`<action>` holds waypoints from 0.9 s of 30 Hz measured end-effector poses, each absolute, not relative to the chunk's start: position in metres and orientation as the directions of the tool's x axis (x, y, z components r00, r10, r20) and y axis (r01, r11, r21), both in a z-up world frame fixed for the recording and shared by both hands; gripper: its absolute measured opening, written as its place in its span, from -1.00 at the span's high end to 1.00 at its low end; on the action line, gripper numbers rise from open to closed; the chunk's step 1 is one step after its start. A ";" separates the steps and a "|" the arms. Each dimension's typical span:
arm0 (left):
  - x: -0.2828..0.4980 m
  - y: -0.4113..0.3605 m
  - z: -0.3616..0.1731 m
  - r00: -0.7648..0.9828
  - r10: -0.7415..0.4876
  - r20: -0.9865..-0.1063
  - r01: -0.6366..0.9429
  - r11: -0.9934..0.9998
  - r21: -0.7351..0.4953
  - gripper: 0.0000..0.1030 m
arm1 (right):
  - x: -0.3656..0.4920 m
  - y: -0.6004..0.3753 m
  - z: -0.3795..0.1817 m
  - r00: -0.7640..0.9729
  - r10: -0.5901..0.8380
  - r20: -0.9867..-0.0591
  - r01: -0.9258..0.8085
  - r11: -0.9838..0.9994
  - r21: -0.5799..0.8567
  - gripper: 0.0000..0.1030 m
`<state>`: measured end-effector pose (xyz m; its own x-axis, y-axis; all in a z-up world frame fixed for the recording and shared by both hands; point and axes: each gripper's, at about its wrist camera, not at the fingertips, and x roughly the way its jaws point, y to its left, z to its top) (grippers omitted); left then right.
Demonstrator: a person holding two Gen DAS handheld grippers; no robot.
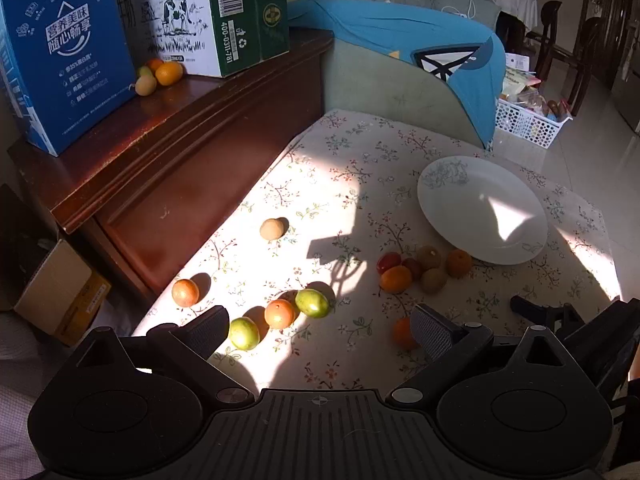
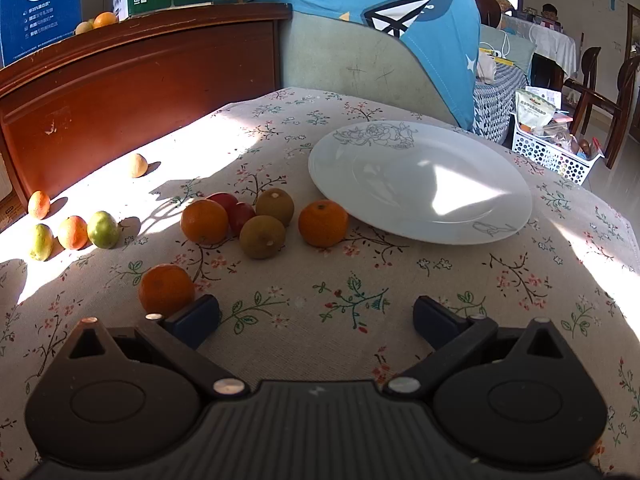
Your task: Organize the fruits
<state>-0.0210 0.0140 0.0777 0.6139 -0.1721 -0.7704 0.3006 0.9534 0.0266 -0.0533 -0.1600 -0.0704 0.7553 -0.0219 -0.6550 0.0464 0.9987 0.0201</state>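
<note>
A white plate [image 1: 480, 208] [image 2: 420, 180] lies empty on the floral tablecloth [image 2: 320, 280]. Beside it sits a cluster: oranges [image 2: 323, 223] [image 2: 204, 221], two kiwis [image 2: 262, 237], red tomatoes [image 2: 240, 216]. A lone orange [image 2: 166, 289] [image 1: 402, 333] lies near my right gripper's left finger. At the left lie green and orange fruits [image 1: 313, 303] [image 1: 279, 313] [image 1: 244, 333] [image 1: 185, 292] and a tan one [image 1: 272, 229]. My left gripper [image 1: 320, 332] is open and empty above the cloth. My right gripper [image 2: 316, 320] is open and empty.
A dark wooden cabinet [image 1: 168, 140] along the left holds milk cartons [image 1: 68, 48] and a few fruits [image 1: 168, 73]. A sofa with a blue cloth [image 1: 400, 40] stands behind the table. A white basket [image 1: 528, 122] sits on the floor at right.
</note>
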 end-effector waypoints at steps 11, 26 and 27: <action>-0.022 0.044 0.096 0.688 -0.184 -0.702 0.268 0.963 0.010 -0.92 | -0.053 -0.159 -0.071 0.756 -0.025 -0.654 0.052 0.998 0.021 -0.99; 0.022 0.090 0.071 0.617 -0.105 -0.780 0.111 0.993 -0.046 -0.92 | -0.053 -0.159 -0.071 0.757 -0.025 -0.653 0.051 0.998 0.021 -0.99; 0.024 0.090 0.068 0.604 -0.106 -0.790 0.110 0.993 -0.049 -0.92 | -0.053 -0.159 -0.071 0.757 -0.025 -0.653 0.051 0.998 0.021 -0.99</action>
